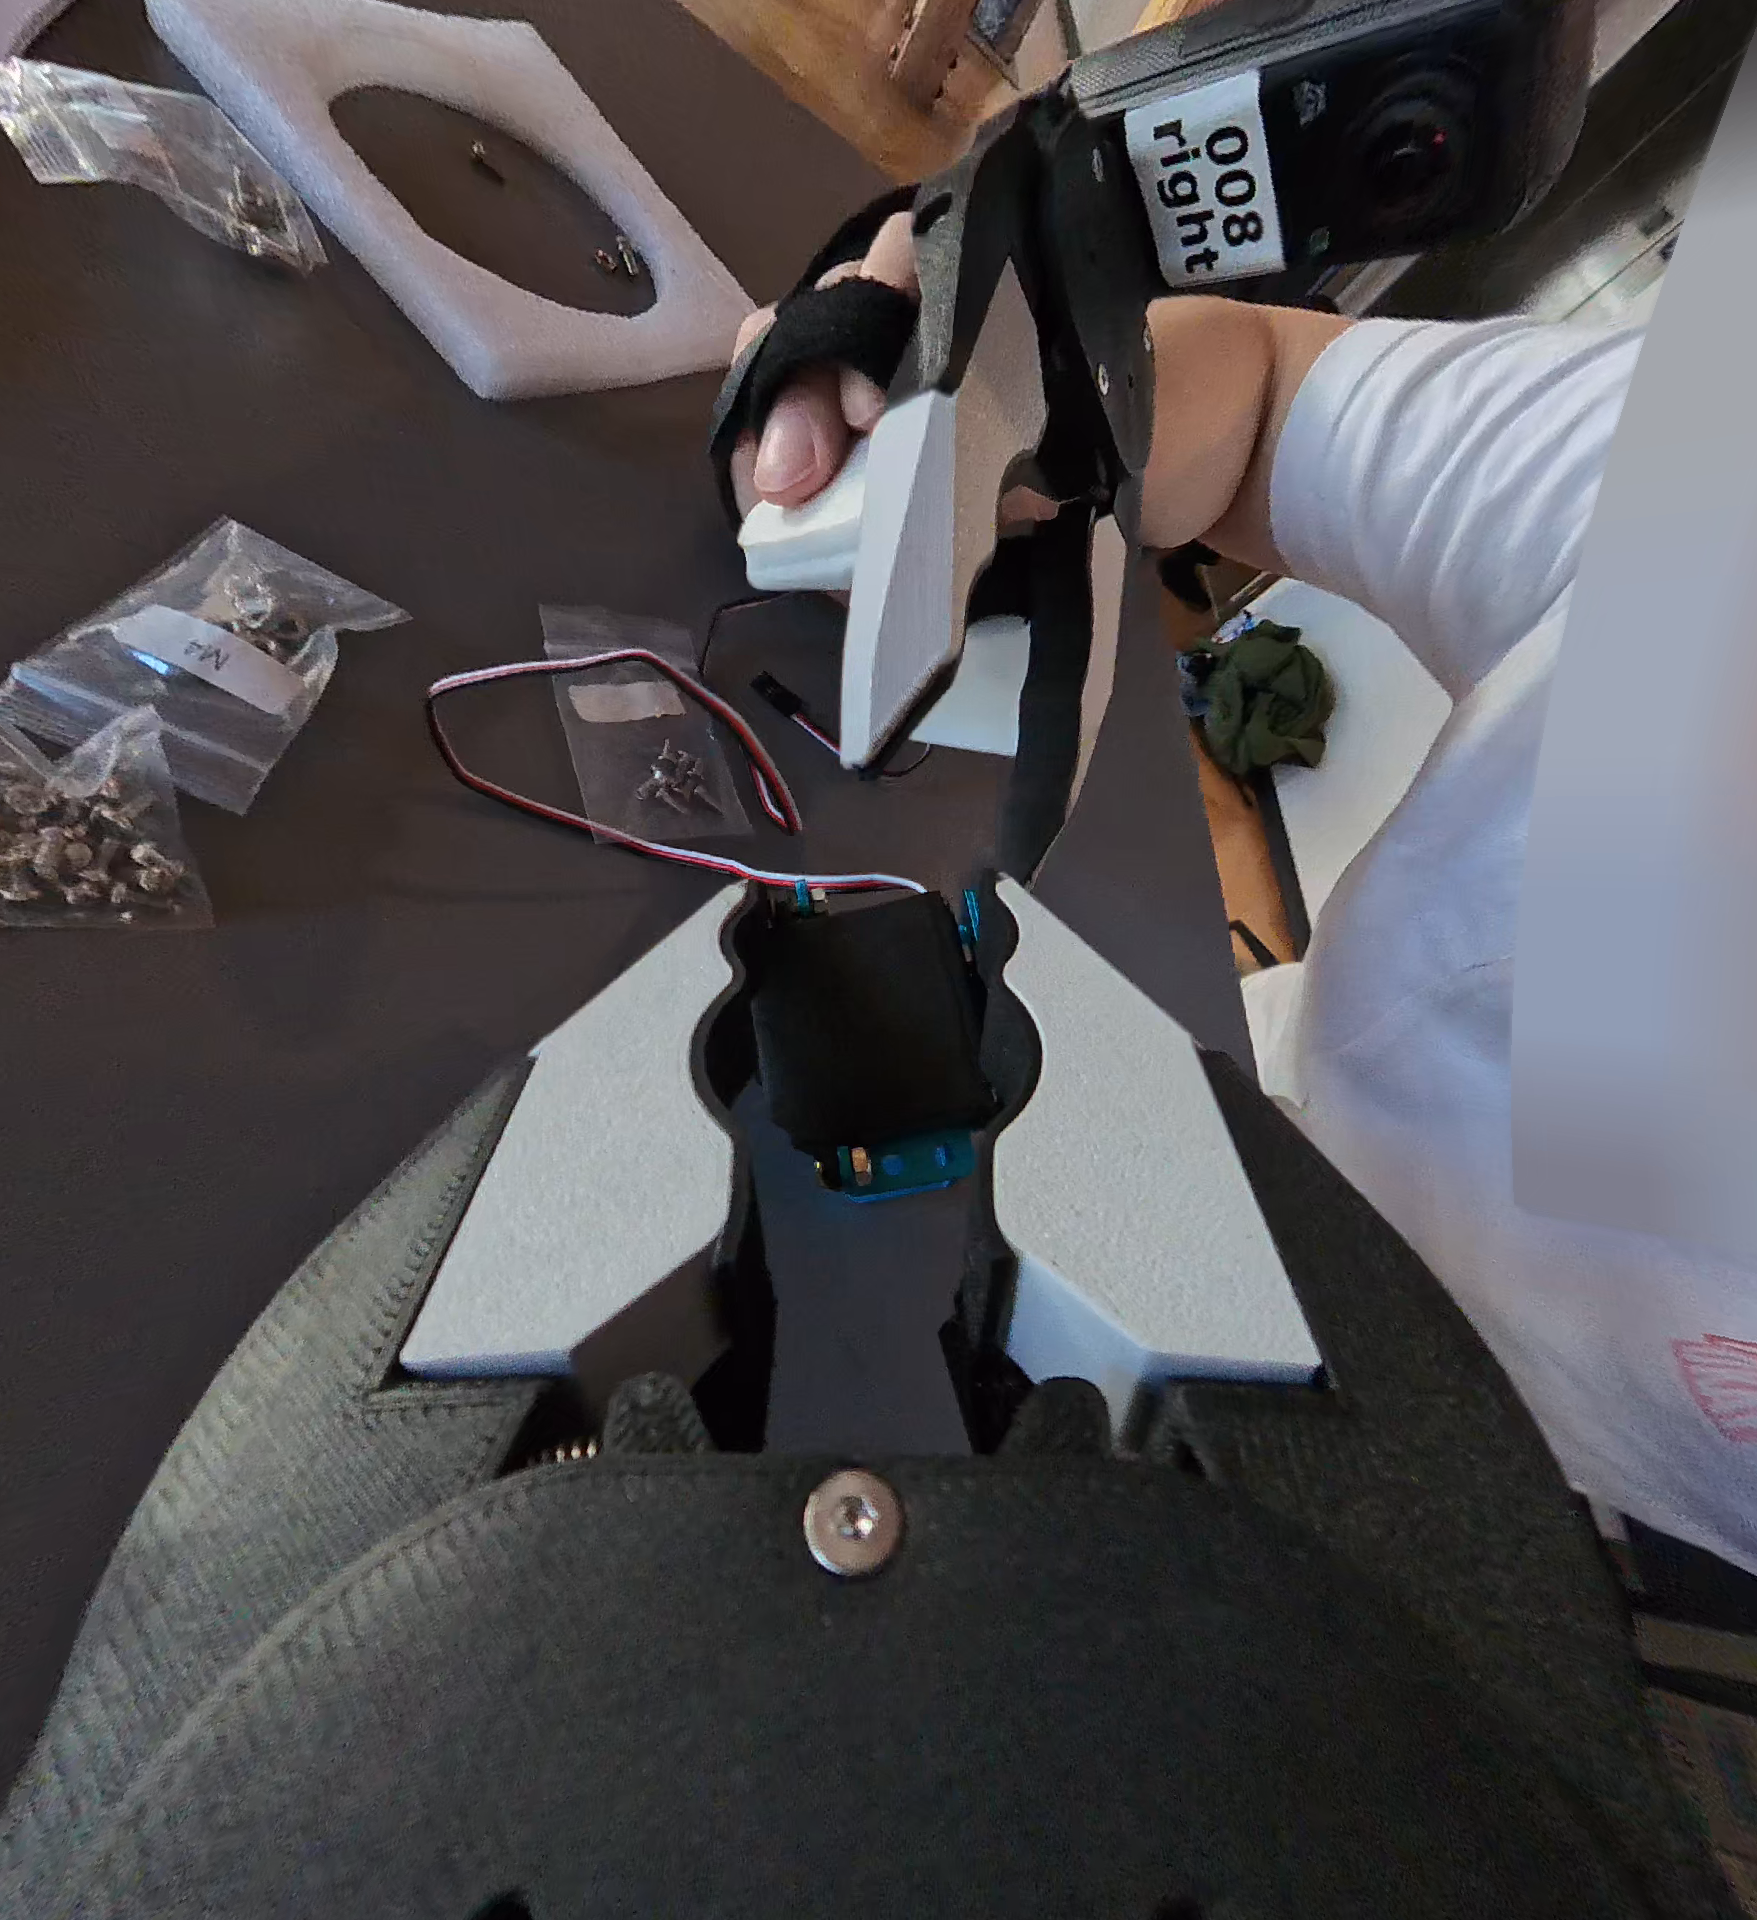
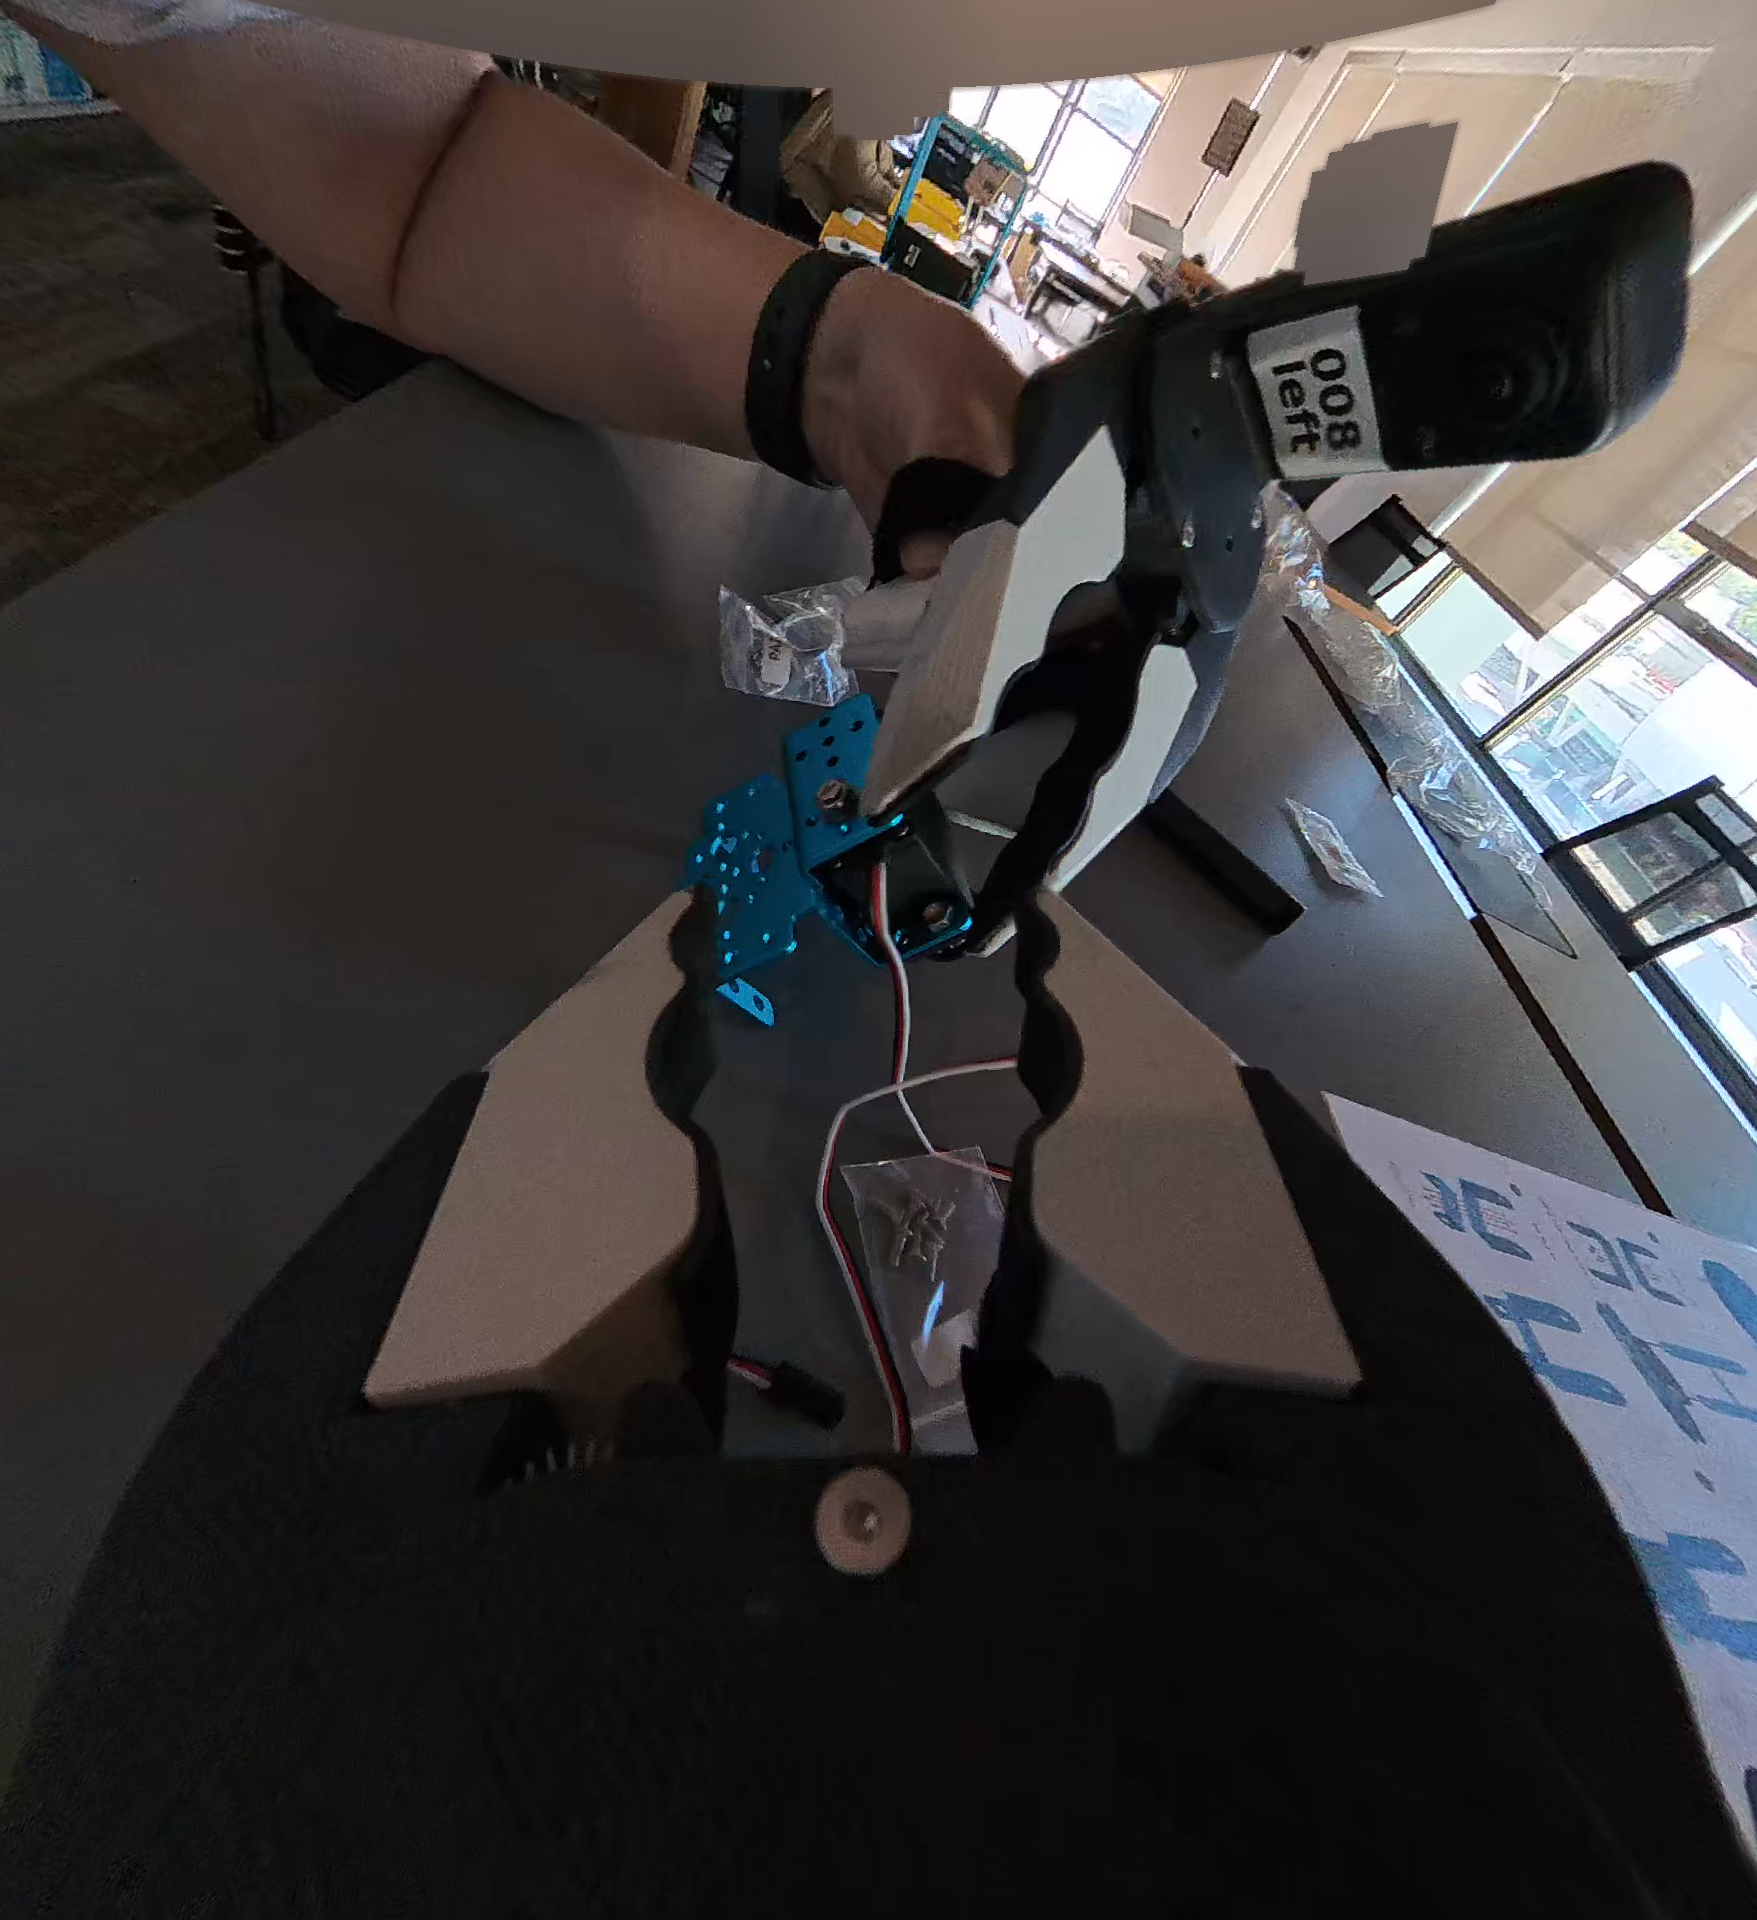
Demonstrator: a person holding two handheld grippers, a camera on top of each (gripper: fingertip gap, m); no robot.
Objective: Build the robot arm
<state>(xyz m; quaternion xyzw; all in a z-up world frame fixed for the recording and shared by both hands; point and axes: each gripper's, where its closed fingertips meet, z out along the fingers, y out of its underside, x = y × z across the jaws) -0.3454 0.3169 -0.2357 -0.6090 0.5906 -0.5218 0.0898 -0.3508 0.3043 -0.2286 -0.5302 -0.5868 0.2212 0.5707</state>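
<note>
- Left gripper (image 1: 869,914) clenches the black servo (image 1: 869,1023), which carries a blue bracket (image 2: 749,883).
- Right gripper (image 2: 858,925), jaws released, hovers above the servo's wire (image 2: 858,1132) beside the screw bag (image 2: 921,1226).

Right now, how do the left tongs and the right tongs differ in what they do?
The left tongs are shut on the black servo, which carries a blue bracket; the right tongs are open and hold nothing. The left tongs grip at the servo body, while the right tongs hang above a small bag of screws and the servo's wire. Both have white fingers with wavy black inner edges.
</note>
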